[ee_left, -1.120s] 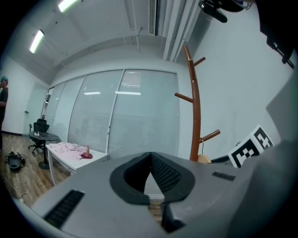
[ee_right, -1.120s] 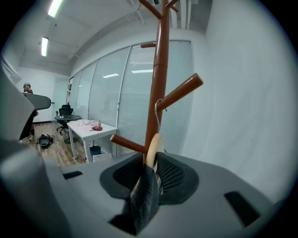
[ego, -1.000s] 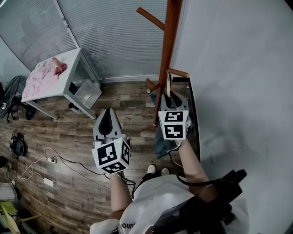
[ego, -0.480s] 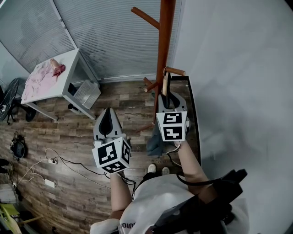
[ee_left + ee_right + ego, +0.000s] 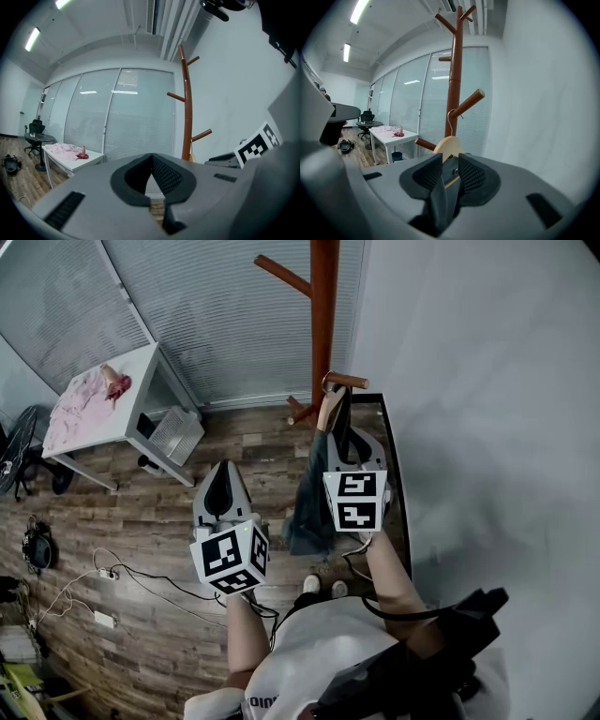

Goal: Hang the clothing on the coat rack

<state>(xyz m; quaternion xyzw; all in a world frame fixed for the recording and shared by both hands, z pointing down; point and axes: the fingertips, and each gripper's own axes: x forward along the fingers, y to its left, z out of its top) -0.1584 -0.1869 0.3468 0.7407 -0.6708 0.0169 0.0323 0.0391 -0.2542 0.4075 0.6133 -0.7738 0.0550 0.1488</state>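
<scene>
The brown wooden coat rack (image 5: pixel 323 315) stands by the wall. A wooden hanger (image 5: pixel 330 409) has its hook over a low peg (image 5: pixel 347 382), and dark blue clothing (image 5: pixel 305 512) hangs from it. My right gripper (image 5: pixel 342 435) is at the hanger. Its jaws have just been opening, and in the right gripper view the pads stand either side of the hanger (image 5: pixel 447 146) and the dark cloth (image 5: pixel 440 201), so the right gripper (image 5: pixel 450 161) is open. My left gripper (image 5: pixel 221 468) hovers to the left, away from the rack. Its left gripper view (image 5: pixel 151 159) shows it shut and empty.
A white table (image 5: pixel 141 367) with a pink garment (image 5: pixel 84 399) stands at the back left, a white crate (image 5: pixel 178 432) beneath it. A black frame (image 5: pixel 394 456) leans on the right wall. Cables (image 5: pixel 103 568) lie on the wood floor, and a chair (image 5: pixel 23 442) stands far left.
In the head view the rack has drifted left, and more of the blue clothing shows hanging below and left of the right gripper. Both grippers have stayed nearly still.
</scene>
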